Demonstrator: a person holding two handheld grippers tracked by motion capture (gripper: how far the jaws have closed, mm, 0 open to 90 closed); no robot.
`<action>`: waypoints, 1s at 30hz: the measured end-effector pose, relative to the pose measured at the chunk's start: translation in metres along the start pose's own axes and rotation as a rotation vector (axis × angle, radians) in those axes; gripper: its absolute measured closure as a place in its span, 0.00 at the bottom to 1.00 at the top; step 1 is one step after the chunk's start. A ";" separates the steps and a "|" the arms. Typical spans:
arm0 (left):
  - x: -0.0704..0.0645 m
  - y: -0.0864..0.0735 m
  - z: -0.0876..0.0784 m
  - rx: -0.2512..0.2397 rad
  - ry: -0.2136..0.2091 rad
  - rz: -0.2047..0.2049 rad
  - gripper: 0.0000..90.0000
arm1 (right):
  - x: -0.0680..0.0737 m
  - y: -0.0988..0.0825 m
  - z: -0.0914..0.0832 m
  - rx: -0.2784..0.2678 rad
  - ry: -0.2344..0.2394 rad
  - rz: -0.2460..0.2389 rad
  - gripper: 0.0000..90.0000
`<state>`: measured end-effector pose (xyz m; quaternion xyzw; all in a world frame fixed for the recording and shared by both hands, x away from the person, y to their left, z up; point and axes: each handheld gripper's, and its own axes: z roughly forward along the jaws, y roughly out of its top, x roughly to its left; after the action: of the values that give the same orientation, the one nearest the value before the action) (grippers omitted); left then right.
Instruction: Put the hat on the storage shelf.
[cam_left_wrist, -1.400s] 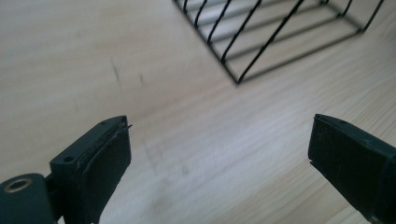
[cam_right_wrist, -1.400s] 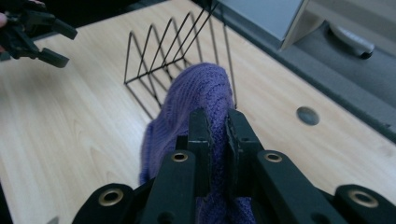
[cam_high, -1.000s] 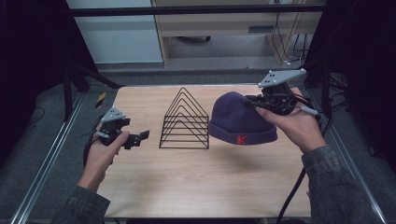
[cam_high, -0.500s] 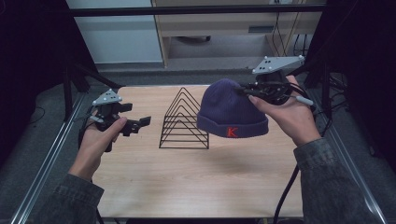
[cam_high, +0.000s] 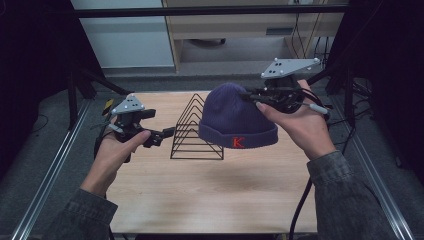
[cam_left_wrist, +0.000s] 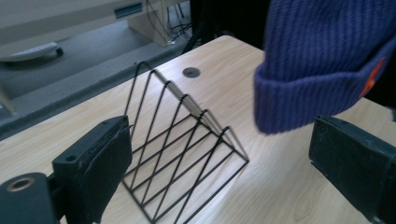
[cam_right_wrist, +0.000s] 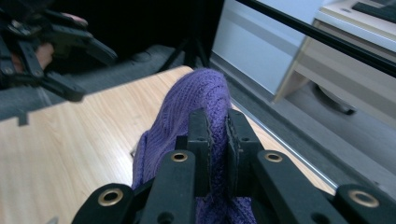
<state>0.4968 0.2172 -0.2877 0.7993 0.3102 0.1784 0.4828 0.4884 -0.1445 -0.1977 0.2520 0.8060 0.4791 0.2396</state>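
- So, the right gripper (cam_high: 248, 96) has its jaws pinched nearly closed on a fold of the purple beanie (cam_high: 235, 120); the right gripper view shows knit squeezed between the two pads.
- Compared with a second ago, when the beanie was low at the right of the wire rack (cam_high: 196, 130), it's now lifted off the table (cam_high: 210, 195) and hangs in the air. Its left edge now overlaps the rack's right side in the high view.
- The cuff hangs down with an orange K (cam_high: 238, 142) facing the camera.
- The right hand (cam_high: 300, 125) has come up and in toward the middle since then, grey plate on top.
- The left gripper (cam_high: 169, 133) has jaws spread wide with nothing between them. It has moved up and toward the rack since the earlier frame and now sits just beside the rack's left end.
- From the left gripper view, the rack (cam_left_wrist: 187, 154) stands on the table between the two pads, and the beanie's cuff (cam_left_wrist: 317, 88) hangs above the right pad, apart from it.
- The rack itself hasn't shifted, same spot mid-table.
- A small yellow-and-black item (cam_high: 108, 105) lies at the table's far left corner; can't tell what it is.
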 end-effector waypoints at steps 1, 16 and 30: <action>-0.005 0.002 0.002 0.002 -0.010 0.015 0.06 | 0.001 0.001 0.002 0.001 0.000 -0.004 0.91; -0.016 -0.001 0.017 0.030 -0.030 0.030 0.05 | 0.009 0.000 0.015 0.006 0.015 -0.008 0.91; -0.013 -0.004 0.043 0.077 -0.089 0.074 0.09 | 0.016 0.017 0.028 -0.038 0.050 -0.025 0.91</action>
<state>0.5108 0.1815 -0.3108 0.8354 0.2652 0.1484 0.4580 0.4964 -0.1092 -0.1967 0.2250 0.8055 0.4976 0.2300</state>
